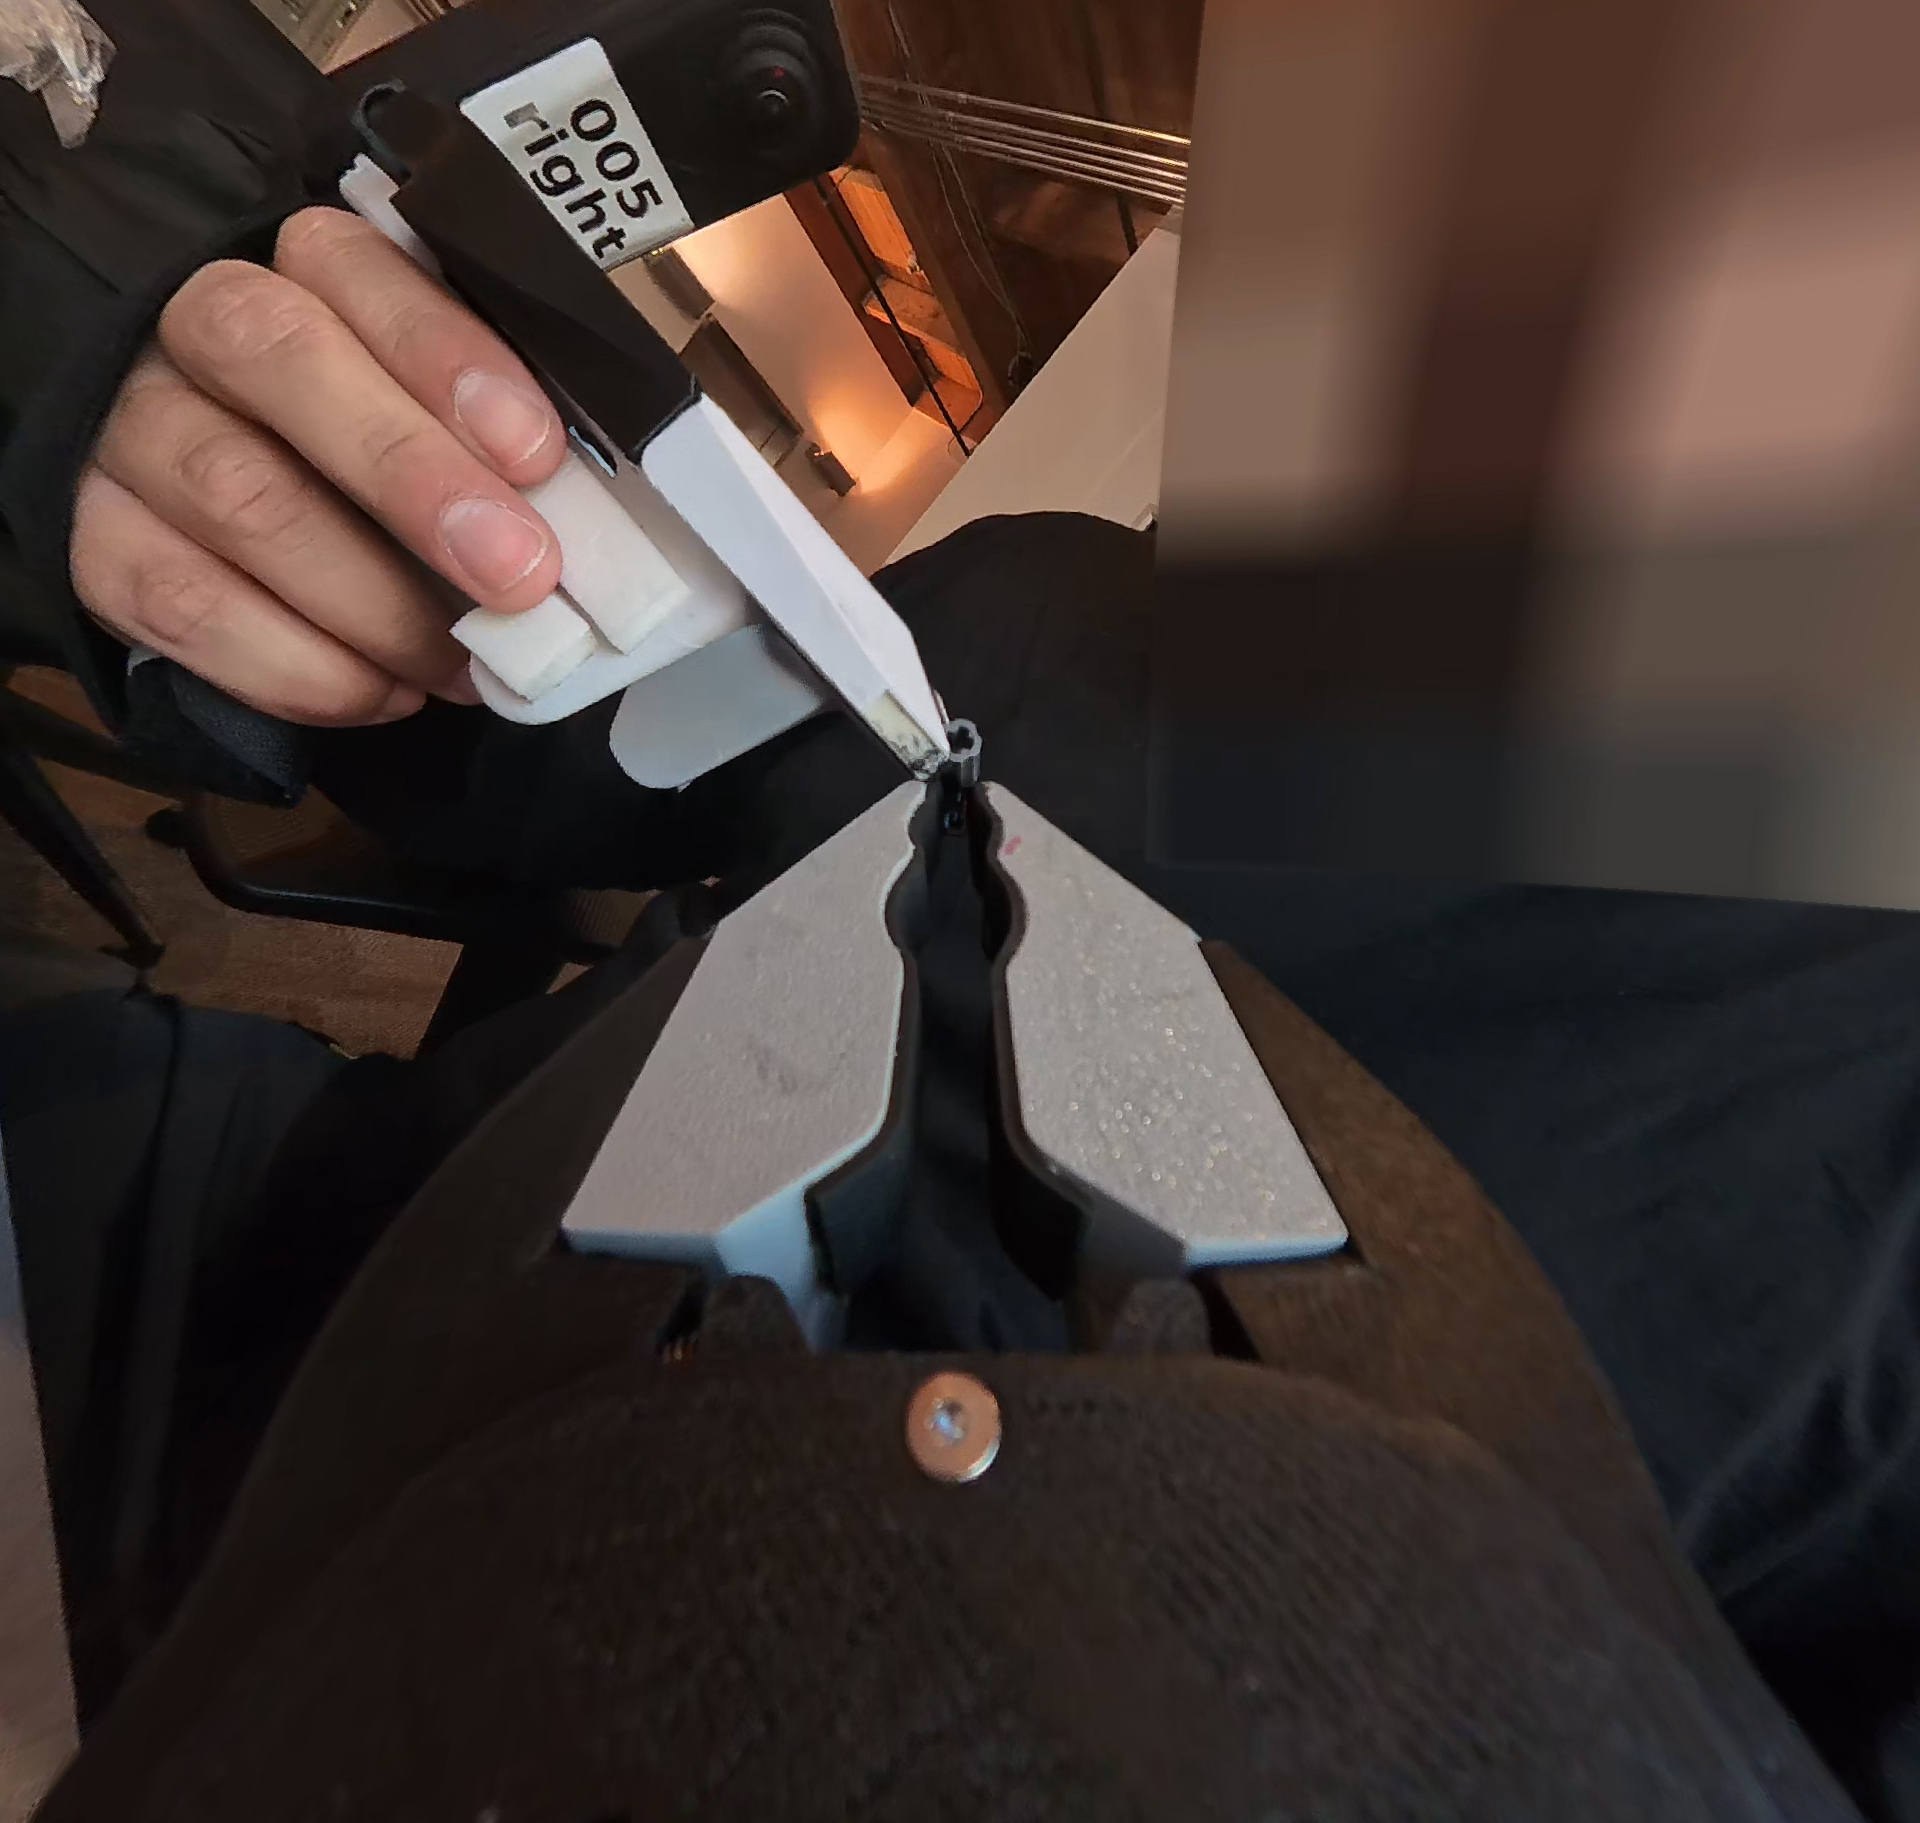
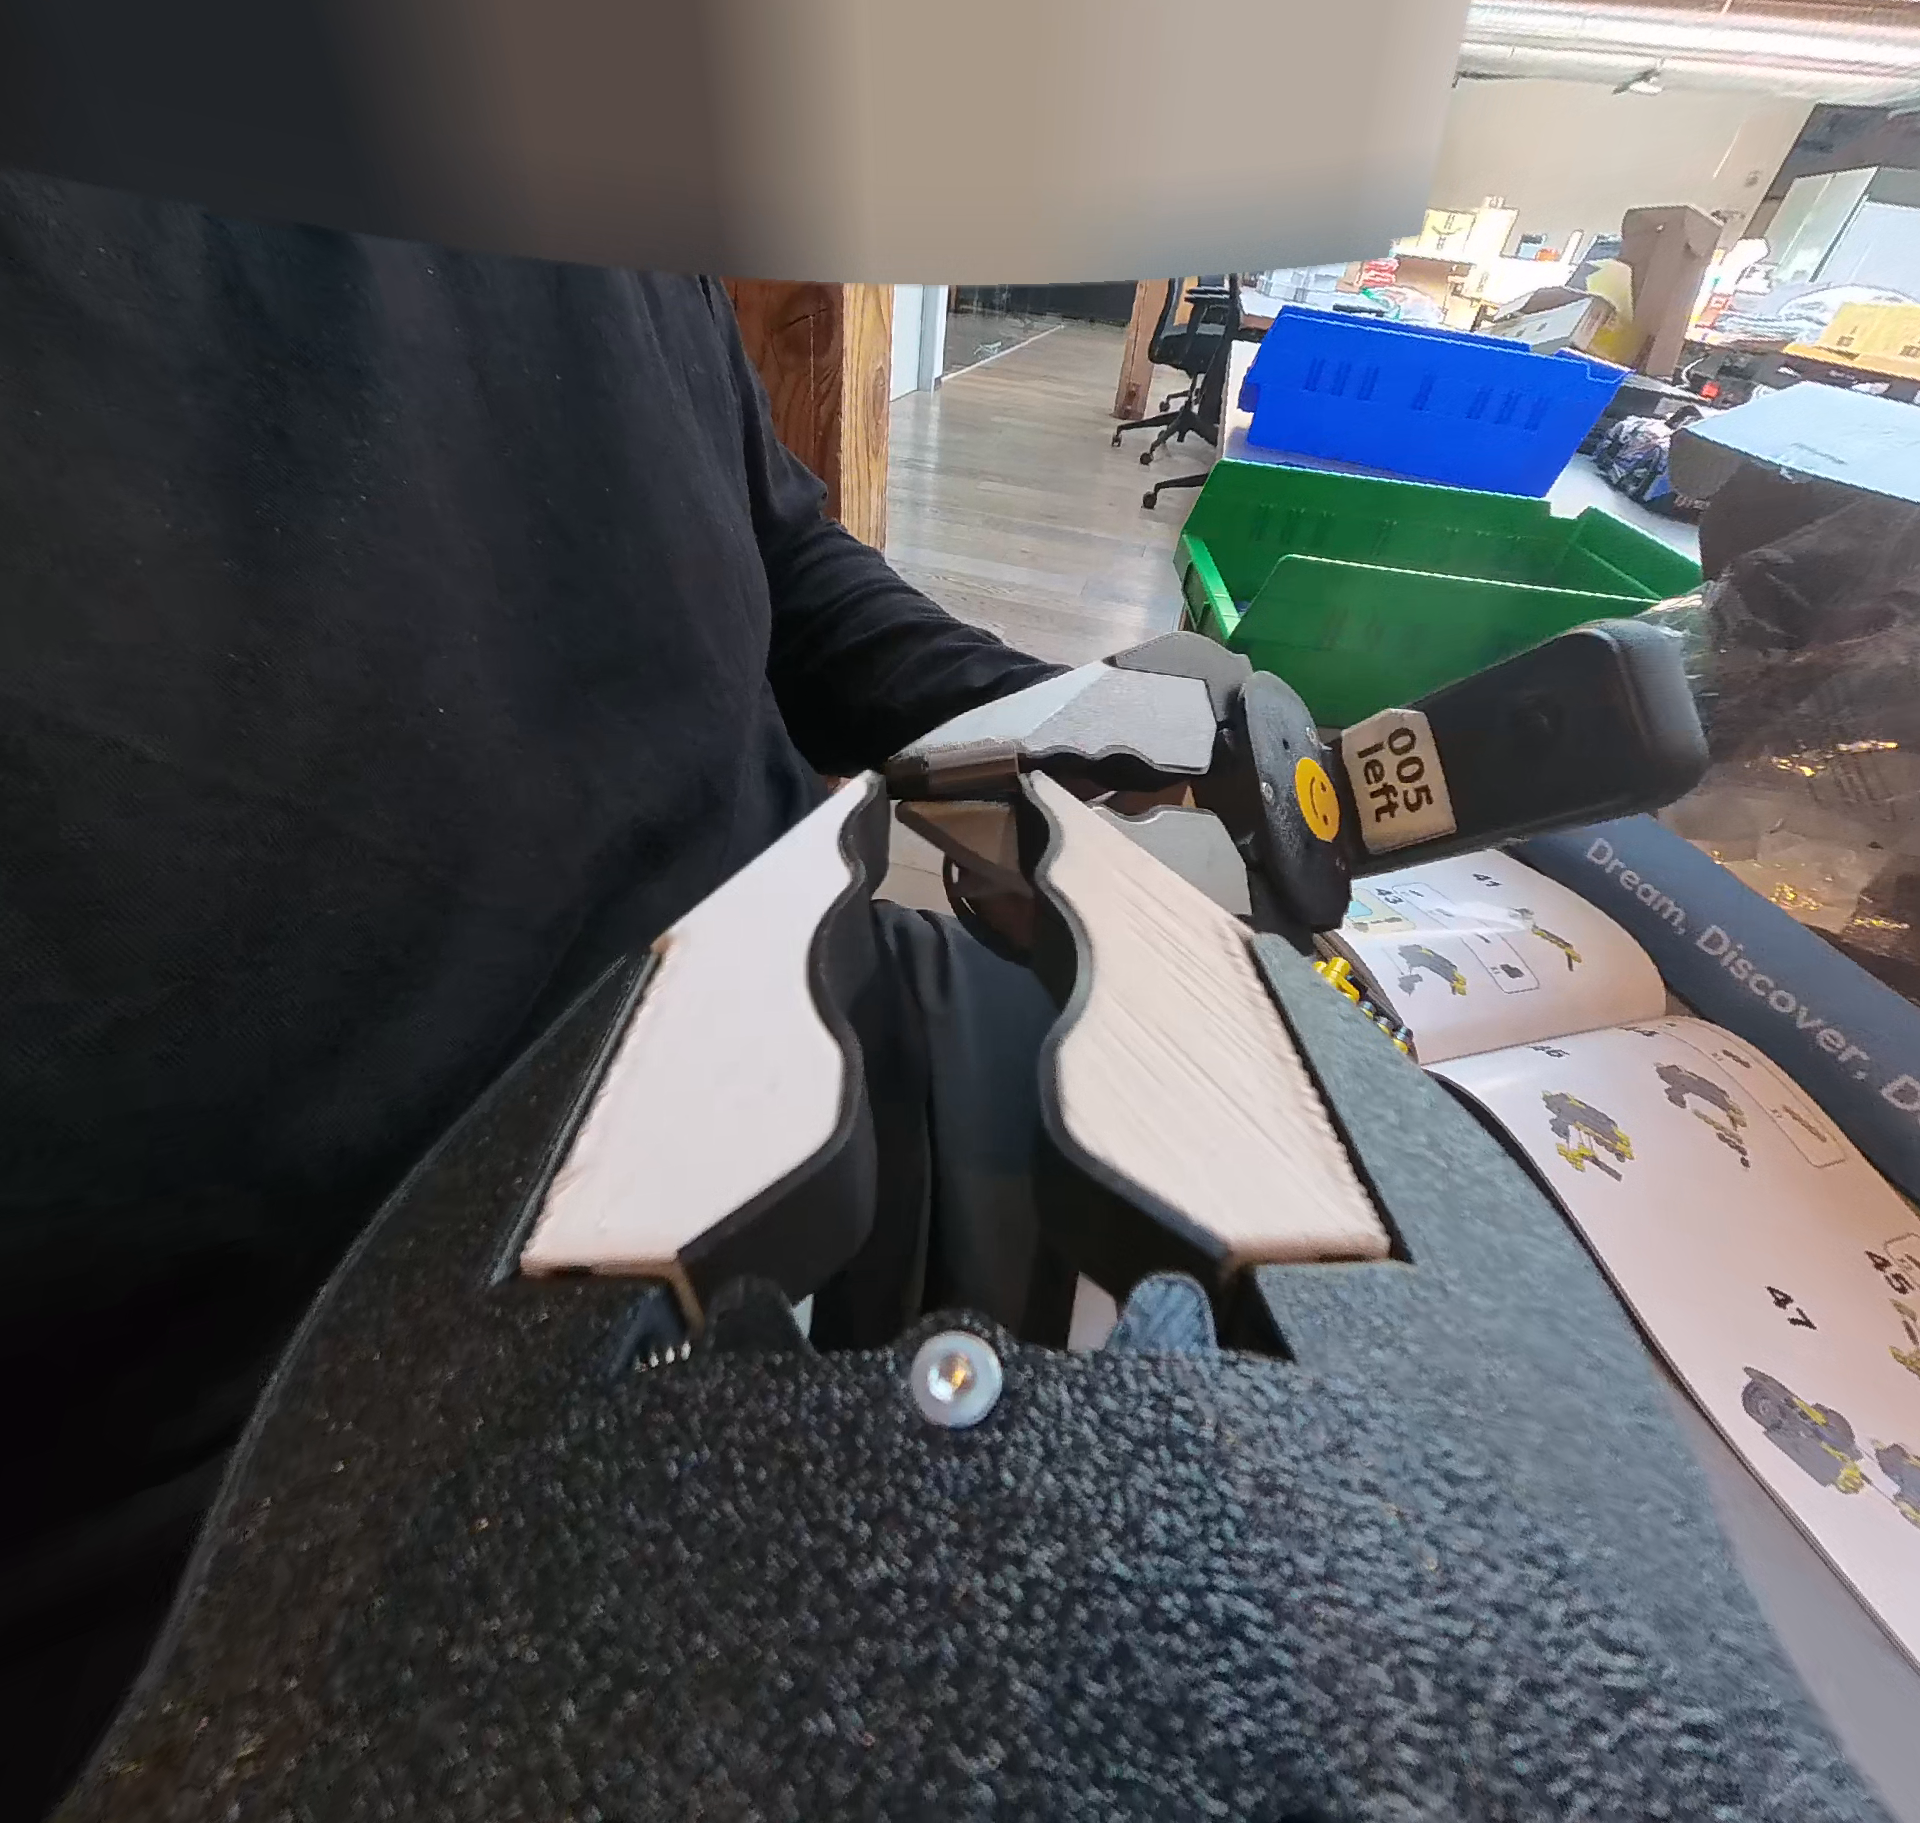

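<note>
1. My left gripper [image 1: 961, 799] is closed on a small black peg [image 1: 958, 750], apparently a toy-brick connector; it is pinched at the very fingertips, its ribbed head standing clear above them, in mid-air in front of the person's black top [image 2: 312, 630].
2. My right gripper [image 2: 951, 794], held in a bare hand [image 1: 312, 485], has its jaws parted and grips nothing; they straddle the other claw's tips, and in the left wrist view one cream-padded fingertip [image 1: 920, 747] touches the peg's head.
3. Handling, as I judge it: the peg looks very light, rigid and smooth; little of it shows, so it could twist or pop out under side pressure; the exposed head is the only free place to take hold, squarely across its width.
4. Beside us an open instruction booklet [image 2: 1558, 1098] lies on a dark mat [image 2: 1745, 952], with yellow-and-black brick parts [image 2: 1351, 989] at its edge; a green bin [image 2: 1403, 610] and a blue bin [image 2: 1434, 402] stand behind.
</note>
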